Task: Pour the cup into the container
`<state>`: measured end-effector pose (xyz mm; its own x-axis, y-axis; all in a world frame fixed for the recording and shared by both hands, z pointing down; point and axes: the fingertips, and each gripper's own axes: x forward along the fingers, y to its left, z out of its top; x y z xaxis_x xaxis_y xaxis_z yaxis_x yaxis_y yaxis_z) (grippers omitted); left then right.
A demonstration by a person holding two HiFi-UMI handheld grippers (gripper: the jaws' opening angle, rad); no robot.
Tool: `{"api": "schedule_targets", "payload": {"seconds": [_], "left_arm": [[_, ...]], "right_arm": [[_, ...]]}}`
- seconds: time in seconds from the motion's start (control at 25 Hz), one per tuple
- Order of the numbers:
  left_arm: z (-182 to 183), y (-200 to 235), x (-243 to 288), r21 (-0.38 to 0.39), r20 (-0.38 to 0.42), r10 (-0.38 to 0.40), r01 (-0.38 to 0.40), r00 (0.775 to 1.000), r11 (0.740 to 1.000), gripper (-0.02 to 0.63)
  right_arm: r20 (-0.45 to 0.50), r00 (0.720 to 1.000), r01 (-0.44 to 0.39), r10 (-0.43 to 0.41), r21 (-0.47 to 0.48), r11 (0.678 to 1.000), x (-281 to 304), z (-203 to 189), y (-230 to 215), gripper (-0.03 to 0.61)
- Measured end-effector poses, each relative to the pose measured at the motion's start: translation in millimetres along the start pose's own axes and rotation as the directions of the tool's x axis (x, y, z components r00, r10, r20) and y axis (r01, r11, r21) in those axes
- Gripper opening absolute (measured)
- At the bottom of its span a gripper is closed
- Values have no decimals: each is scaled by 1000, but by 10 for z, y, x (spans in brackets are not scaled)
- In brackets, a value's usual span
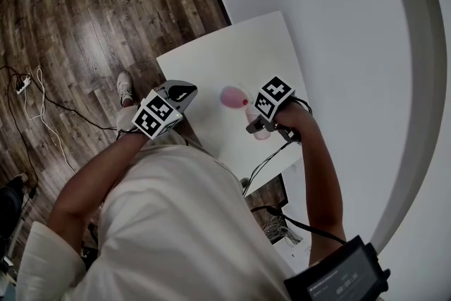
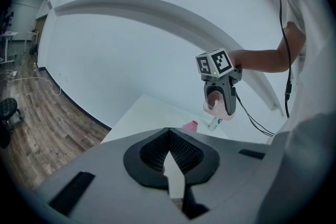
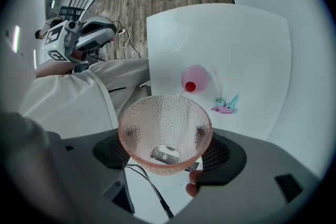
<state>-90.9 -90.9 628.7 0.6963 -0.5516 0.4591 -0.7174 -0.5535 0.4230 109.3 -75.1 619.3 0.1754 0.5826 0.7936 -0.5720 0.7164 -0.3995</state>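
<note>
right gripper (image 3: 166,138) clamps pink cup (image 3: 160,113); left gripper (image 2: 168,136) jaws together, empty

The left claw (image 2: 168,136) fills the bottom of the left gripper view, its grey body broad and its dark ribbed pads meeting at their tips, with nothing held between them. Past it lies the white counter (image 2: 139,118). On the counter stands a pink container (image 2: 190,126), its lower part hidden by the claw's body. Just beside it is a small pale item (image 2: 214,123), too small to make out. Above these hangs the right claw (image 2: 220,107), clamped on a pink cup (image 2: 212,101) whose mouth faces this way. A marker cube (image 2: 214,63) sits on top and a bare arm (image 2: 262,60) reaches in from the right. Wooden floor (image 2: 42,123) shows at the left.
</note>
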Motion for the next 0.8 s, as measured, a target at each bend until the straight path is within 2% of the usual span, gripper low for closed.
{"api": "schedule_targets", "payload": {"seconds": [0.8], "left_arm": [[-66,48,-31,0,-4,-4,4,1000,1000,9]], "right_arm": [[-34,999,4,-4,-12,1000,40,45,24,380]]}}
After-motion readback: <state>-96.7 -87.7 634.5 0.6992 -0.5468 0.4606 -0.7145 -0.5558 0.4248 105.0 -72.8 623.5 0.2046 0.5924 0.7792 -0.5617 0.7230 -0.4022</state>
